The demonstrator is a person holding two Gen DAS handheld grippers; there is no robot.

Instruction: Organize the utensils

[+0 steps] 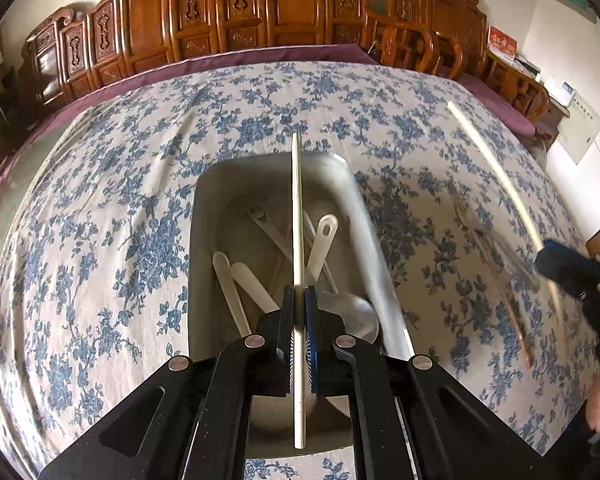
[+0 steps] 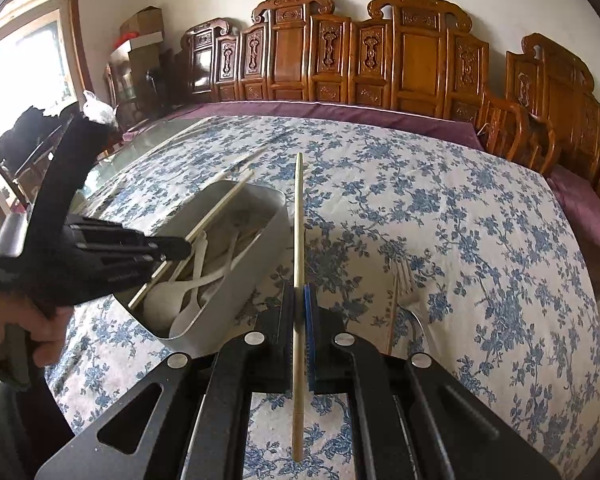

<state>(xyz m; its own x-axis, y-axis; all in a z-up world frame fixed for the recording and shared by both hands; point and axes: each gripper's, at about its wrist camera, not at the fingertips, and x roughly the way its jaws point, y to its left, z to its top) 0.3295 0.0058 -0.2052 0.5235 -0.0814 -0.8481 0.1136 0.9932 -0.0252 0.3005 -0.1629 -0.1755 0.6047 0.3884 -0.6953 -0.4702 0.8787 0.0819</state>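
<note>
My left gripper (image 1: 299, 294) is shut on a pale chopstick (image 1: 297, 200) that points forward over an open metal tin (image 1: 198, 248). The tin holds several white plastic spoons (image 1: 324, 240) and a metal spoon (image 1: 352, 316). In the right wrist view the left gripper (image 2: 180, 249) hangs over the tin (image 2: 256, 264) with its chopstick (image 2: 224, 204) slanting across it. My right gripper (image 2: 299, 292) is shut on a second chopstick (image 2: 299, 220), to the right of the tin and above the cloth. At the right edge of the left wrist view, the right gripper (image 1: 548, 256) and its chopstick (image 1: 496, 172) are blurred.
A fork (image 2: 405, 276) and another chopstick (image 2: 393, 320) lie on the blue floral tablecloth (image 2: 480, 240) just right of my right gripper. Carved wooden chairs (image 2: 412, 60) line the table's far side. A person's hand (image 2: 40, 324) grips the left handle.
</note>
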